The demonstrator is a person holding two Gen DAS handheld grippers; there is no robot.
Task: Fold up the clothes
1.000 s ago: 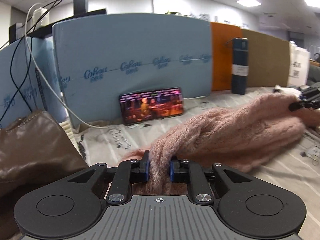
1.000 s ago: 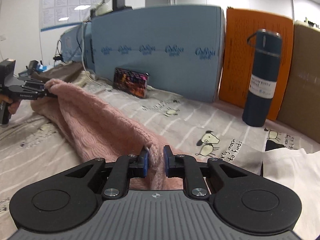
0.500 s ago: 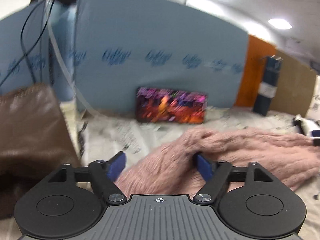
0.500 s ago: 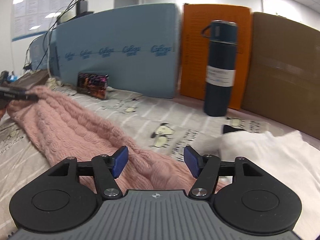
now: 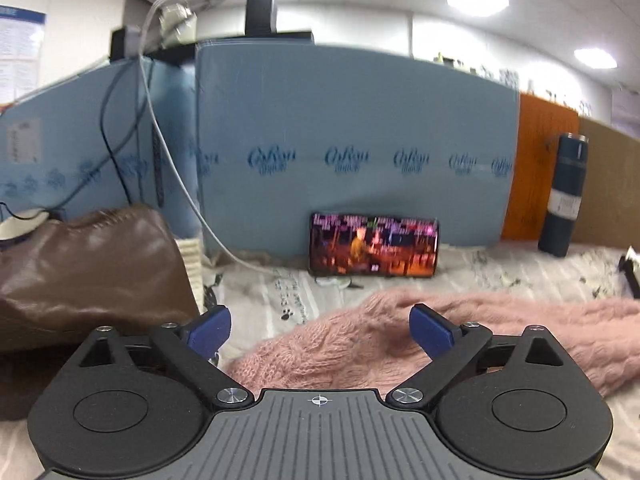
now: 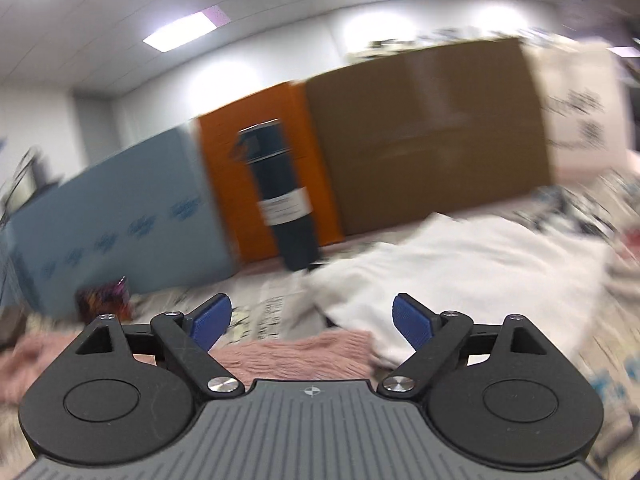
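Note:
A pink knitted sweater (image 5: 460,332) lies bunched in a long roll across the printed bed sheet (image 5: 520,268). My left gripper (image 5: 320,326) is open and empty, its blue pads spread just above the sweater's left end. My right gripper (image 6: 312,318) is open and empty, tilted, over the sweater's other end (image 6: 296,350). A white garment (image 6: 460,276) lies crumpled just beyond the right gripper.
A phone (image 5: 374,250) with a lit screen leans on a blue foam board (image 5: 352,160). A dark blue bottle (image 5: 564,200) (image 6: 286,208) stands by orange (image 6: 224,184) and brown (image 6: 432,136) boards. A brown leather bag (image 5: 88,264) sits at the left, with cables above.
Both grippers were shut on the pink sweater a second ago and have opened and let it go. The sweater now lies on the sheet. The right gripper has swung right and tilted.

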